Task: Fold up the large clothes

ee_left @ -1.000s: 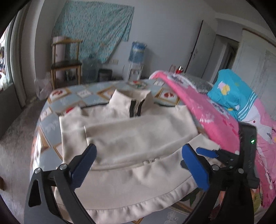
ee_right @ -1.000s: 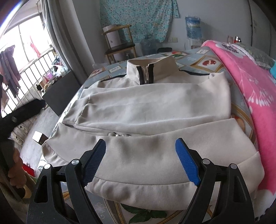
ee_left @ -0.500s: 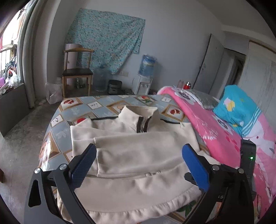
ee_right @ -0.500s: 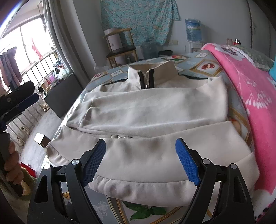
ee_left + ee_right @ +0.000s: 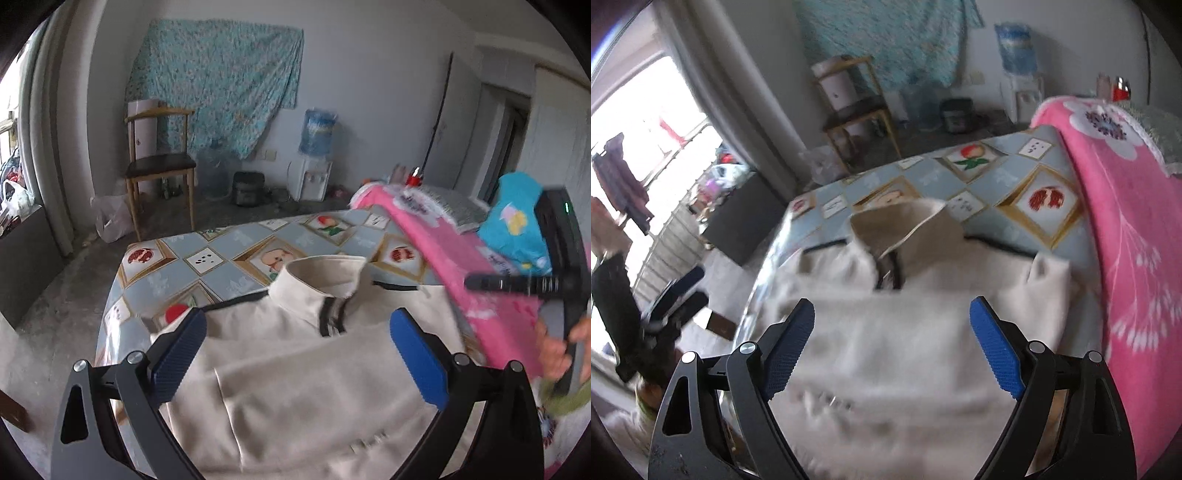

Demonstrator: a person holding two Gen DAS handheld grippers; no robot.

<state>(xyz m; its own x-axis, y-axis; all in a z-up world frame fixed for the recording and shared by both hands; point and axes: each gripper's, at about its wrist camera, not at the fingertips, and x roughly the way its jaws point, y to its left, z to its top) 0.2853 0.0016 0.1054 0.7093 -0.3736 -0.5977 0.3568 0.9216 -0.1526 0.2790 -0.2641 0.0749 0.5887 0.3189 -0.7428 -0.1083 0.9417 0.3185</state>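
The fruit-patterned blue tile-print tablecloth [image 5: 229,258] is being covered by the cream zip-collar fleece jacket [image 5: 303,384], lying flat, sleeves folded across. A pink floral blanket [image 5: 1126,236] is lying beside the jacket. The left gripper [image 5: 297,356] and right gripper [image 5: 892,349] are being held spread apart, empty, above the jacket.

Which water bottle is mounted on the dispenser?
The blue-tinted bottle sitting upside down on the white dispenser. The other bottle, clear, stands on the floor beside the wooden chair.
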